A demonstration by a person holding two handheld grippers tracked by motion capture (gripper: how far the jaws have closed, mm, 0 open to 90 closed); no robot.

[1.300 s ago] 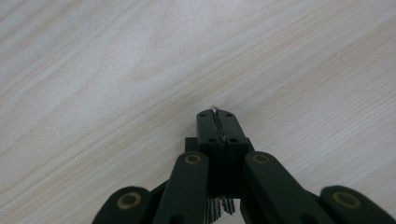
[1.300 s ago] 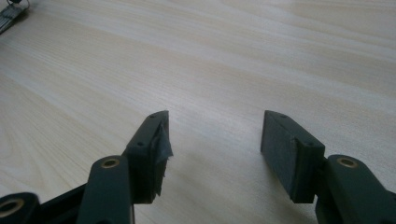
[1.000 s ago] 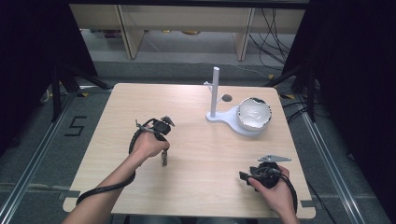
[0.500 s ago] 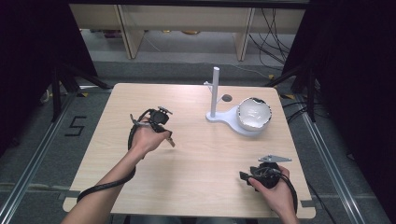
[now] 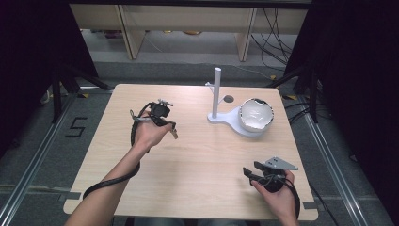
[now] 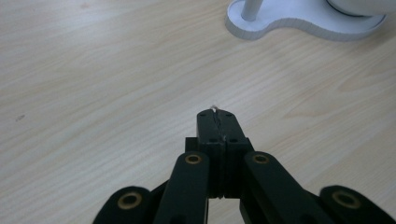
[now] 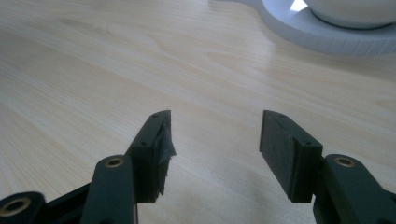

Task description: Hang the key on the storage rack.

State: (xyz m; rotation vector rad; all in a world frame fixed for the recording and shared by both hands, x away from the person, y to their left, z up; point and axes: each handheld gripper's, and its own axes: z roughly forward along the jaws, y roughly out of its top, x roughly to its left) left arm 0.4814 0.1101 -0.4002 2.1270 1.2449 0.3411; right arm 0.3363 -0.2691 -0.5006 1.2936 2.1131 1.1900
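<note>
My left gripper (image 5: 174,135) hovers over the left middle of the wooden table (image 5: 197,160), held in a hand, with its jaws pressed together. In the left gripper view the left gripper (image 6: 215,115) is shut, with a tiny pale speck at its tip. It points toward the white stand base (image 6: 299,21). My right gripper (image 5: 248,172) rests near the table's front right corner. In its own view the right gripper (image 7: 215,135) is open, with nothing between the pads (image 7: 280,147). A white bowl (image 5: 256,114) sits on the stand base (image 5: 228,120).
A thin white post (image 5: 217,92) rises from the stand at the back right of the table. A small dark round mark (image 5: 228,99) lies behind it. Black cables trail from both grippers. Dark frame legs and shelving stand beyond the far edge.
My left gripper has moved away from the person, toward the table's far side and slightly right, still shut. The right gripper has stayed in place.
</note>
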